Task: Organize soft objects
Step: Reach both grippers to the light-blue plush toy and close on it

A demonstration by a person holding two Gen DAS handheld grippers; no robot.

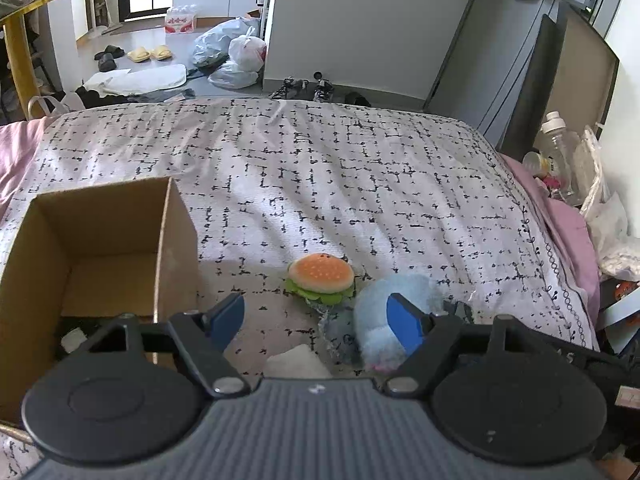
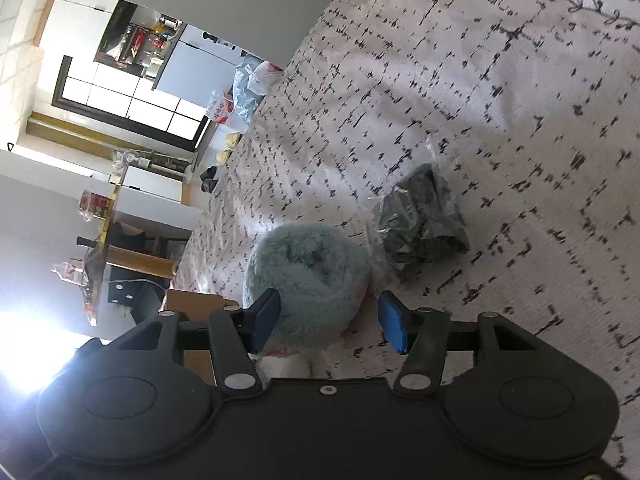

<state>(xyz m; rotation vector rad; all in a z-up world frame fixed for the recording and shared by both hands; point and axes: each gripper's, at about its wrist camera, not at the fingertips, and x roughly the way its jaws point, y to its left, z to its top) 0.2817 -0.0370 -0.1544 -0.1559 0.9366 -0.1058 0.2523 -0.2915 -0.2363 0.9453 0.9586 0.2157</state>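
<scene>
Bed (image 1: 360,168) covered with white spread printed in broken black grid lines, pink sheet showing at both side edges. On it: open cardboard box (image 1: 100,248) at near left, burger plush (image 1: 321,278) right of the box, fluffy light-blue plush (image 1: 384,320) just beside the burger. Dark item in clear plastic bag (image 2: 420,224) lies next to the blue plush; small white soft piece (image 1: 294,362) nearest the camera.

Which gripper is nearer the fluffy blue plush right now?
Right. The right gripper is open with the blue plush partly between its fingers. The left gripper is also open, aimed at bare bedspread with the plush off beside one finger.
</scene>
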